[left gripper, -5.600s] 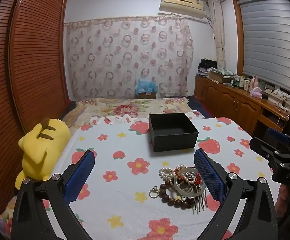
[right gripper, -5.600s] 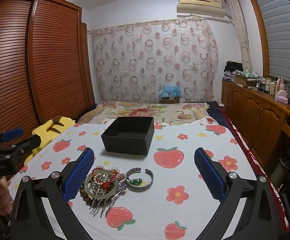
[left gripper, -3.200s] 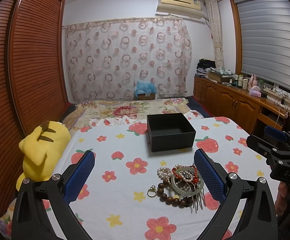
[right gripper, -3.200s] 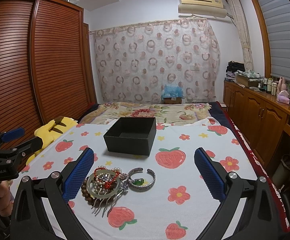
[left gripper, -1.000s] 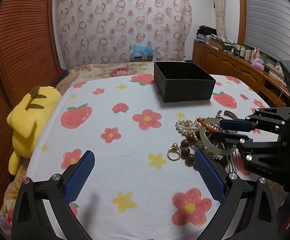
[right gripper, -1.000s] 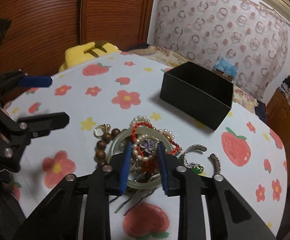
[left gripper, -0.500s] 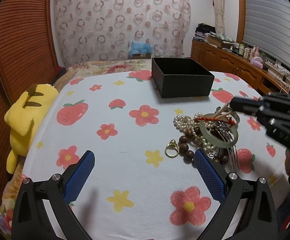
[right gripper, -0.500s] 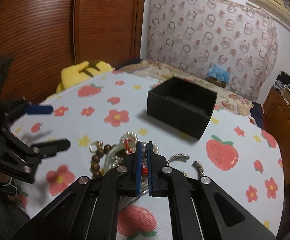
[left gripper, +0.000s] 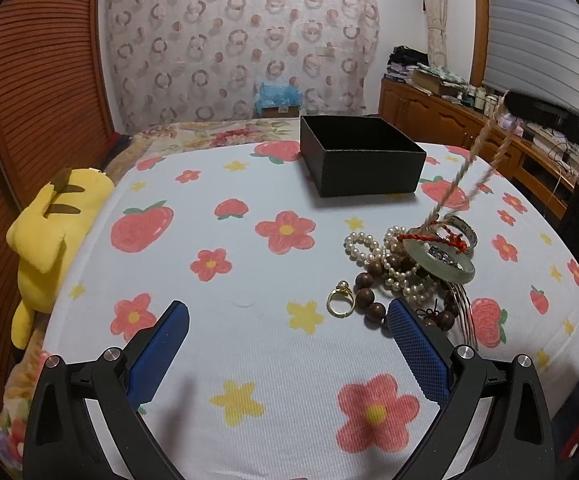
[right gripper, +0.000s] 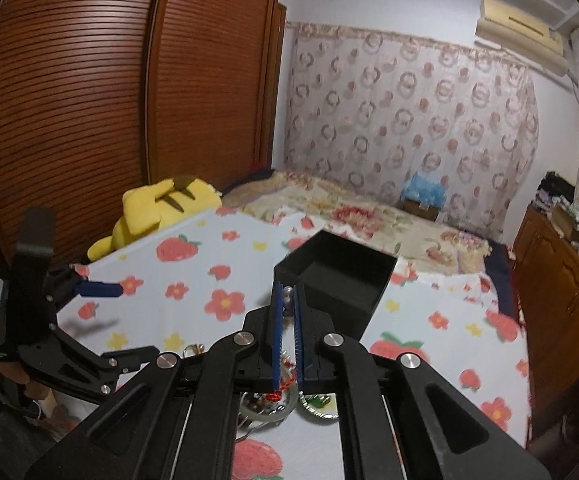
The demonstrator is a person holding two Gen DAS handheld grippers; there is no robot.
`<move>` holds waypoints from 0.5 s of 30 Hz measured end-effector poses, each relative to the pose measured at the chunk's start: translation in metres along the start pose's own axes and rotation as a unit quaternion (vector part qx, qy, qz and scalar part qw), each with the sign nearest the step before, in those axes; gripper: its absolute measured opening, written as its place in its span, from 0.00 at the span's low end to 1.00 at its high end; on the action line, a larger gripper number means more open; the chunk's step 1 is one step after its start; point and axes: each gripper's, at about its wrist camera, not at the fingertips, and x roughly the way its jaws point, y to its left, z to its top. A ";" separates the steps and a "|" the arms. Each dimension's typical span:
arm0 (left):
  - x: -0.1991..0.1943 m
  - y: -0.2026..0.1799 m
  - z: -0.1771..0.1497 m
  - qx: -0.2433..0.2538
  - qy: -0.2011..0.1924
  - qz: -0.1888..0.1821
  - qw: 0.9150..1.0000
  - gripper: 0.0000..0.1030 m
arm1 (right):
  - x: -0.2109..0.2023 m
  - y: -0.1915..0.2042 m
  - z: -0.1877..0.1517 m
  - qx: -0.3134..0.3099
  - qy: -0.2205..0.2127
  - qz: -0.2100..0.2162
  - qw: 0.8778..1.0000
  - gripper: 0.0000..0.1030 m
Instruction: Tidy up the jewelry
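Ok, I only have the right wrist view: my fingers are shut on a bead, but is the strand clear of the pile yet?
Observer: No. The strand stretches from the right gripper down into the pile, its lower end by the red cord on the green bangle.
Operator: Is the left gripper holding anything?
Observer: No, the left gripper is open, its right finger beside the wooden beads.

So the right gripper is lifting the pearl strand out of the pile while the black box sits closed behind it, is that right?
Nearly: the black box is open, with no lid on it, as the left wrist view shows. The right gripper is shut on the pearl strand, which runs up, blurred, from the jewelry pile.
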 end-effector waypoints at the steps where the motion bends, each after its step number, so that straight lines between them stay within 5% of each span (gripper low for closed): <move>1: 0.000 -0.001 0.000 0.000 0.000 -0.001 1.000 0.93 | -0.004 -0.002 0.003 0.001 -0.005 -0.003 1.000 0.06; 15: 0.017 -0.018 0.028 0.021 0.001 -0.050 0.999 0.93 | -0.040 -0.044 0.010 0.029 -0.040 -0.055 0.997 0.06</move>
